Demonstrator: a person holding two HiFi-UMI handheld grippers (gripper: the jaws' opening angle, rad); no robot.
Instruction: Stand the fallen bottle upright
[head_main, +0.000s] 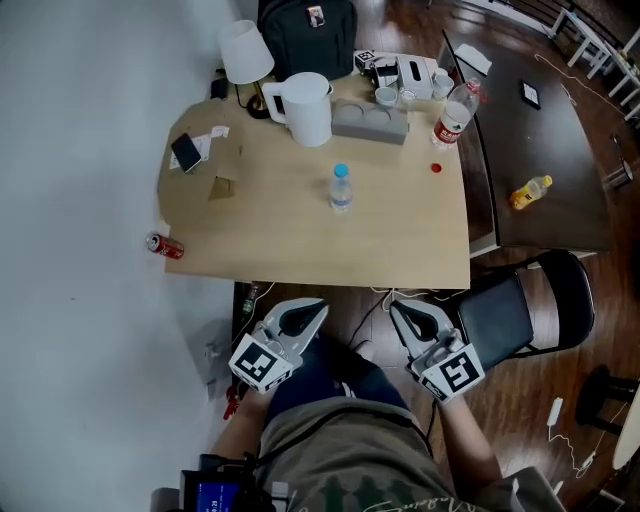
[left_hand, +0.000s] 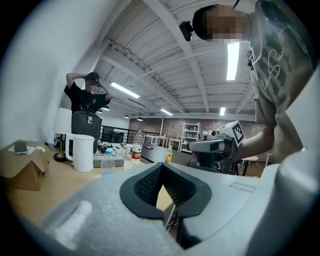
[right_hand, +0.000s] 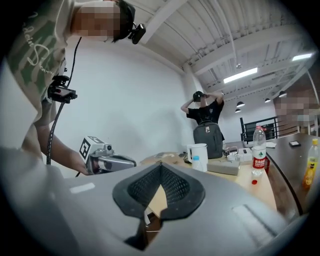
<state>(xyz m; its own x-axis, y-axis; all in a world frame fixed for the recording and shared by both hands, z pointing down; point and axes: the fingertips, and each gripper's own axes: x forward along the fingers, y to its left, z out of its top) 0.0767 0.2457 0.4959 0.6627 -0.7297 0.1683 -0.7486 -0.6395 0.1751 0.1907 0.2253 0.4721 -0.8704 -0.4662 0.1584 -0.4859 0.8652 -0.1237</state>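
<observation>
Left gripper (head_main: 312, 308) and right gripper (head_main: 402, 310): jaws pressed together on both, nothing between them; both are held low over the person's lap, short of the near edge of the light wooden table (head_main: 300, 250). The water bottle (head_main: 341, 188), blue-capped, stands upright at mid-table, well ahead of both grippers; a white jug (head_main: 305, 108) stands beyond it. A red-label bottle (head_main: 453, 118) is far ahead and right of the right gripper, with a red cap (head_main: 436, 167) near it. A red can (head_main: 165, 246) lies ahead-left of the left gripper, by the table's corner. A dark table (head_main: 540, 120) to the right bears a yellow bottle (head_main: 530, 192). White wall (head_main: 80, 150) to the left; dark wood floor (head_main: 560, 400).
</observation>
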